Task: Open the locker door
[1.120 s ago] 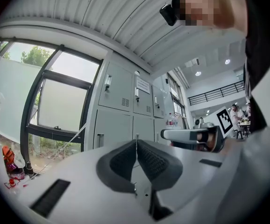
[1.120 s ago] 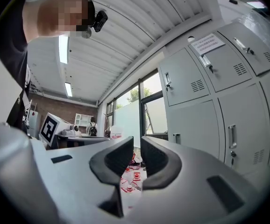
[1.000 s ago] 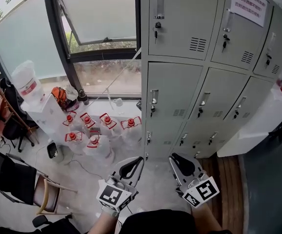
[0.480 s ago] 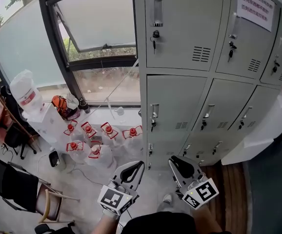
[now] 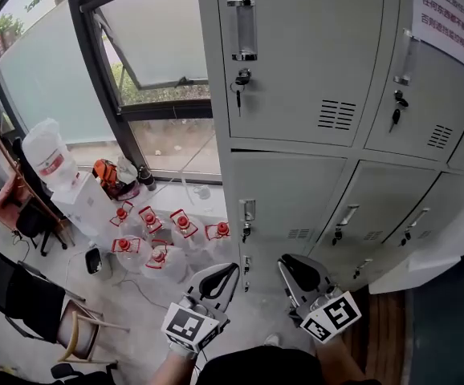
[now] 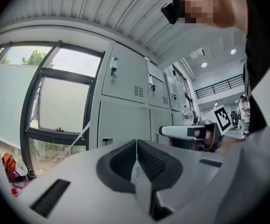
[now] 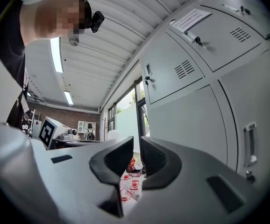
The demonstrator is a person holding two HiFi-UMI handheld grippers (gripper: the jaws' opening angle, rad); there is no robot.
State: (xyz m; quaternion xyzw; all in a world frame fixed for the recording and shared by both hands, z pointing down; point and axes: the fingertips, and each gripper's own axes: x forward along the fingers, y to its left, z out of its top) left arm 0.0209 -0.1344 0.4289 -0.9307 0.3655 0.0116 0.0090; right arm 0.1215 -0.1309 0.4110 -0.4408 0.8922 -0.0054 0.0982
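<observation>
Grey lockers (image 5: 376, 203) stand right of a big window (image 5: 164, 34). The locker door (image 5: 304, 62) is shut, far ahead of both grippers. It looks like stiff metal; pull its handle (image 5: 242, 29). The left gripper (image 5: 218, 277) and right gripper (image 5: 298, 269) are clenched, empty.

From where I stand there are two grippers, the left gripper (image 5: 225, 273) and the right gripper (image 5: 290, 263). Each carries one marker cube (image 5: 185, 325), so two cubes in all. On the bank I count three locker doors (image 5: 296, 46) across the top row and three more across the middle row. The bottom row is too cut off to count. One paper notice (image 5: 445, 14) is stuck up there. Six red-capped water jugs (image 5: 158, 257) stand on the floor (image 5: 136, 295). One larger jug (image 5: 46, 152) sits on one white stand (image 5: 87, 203).
</observation>
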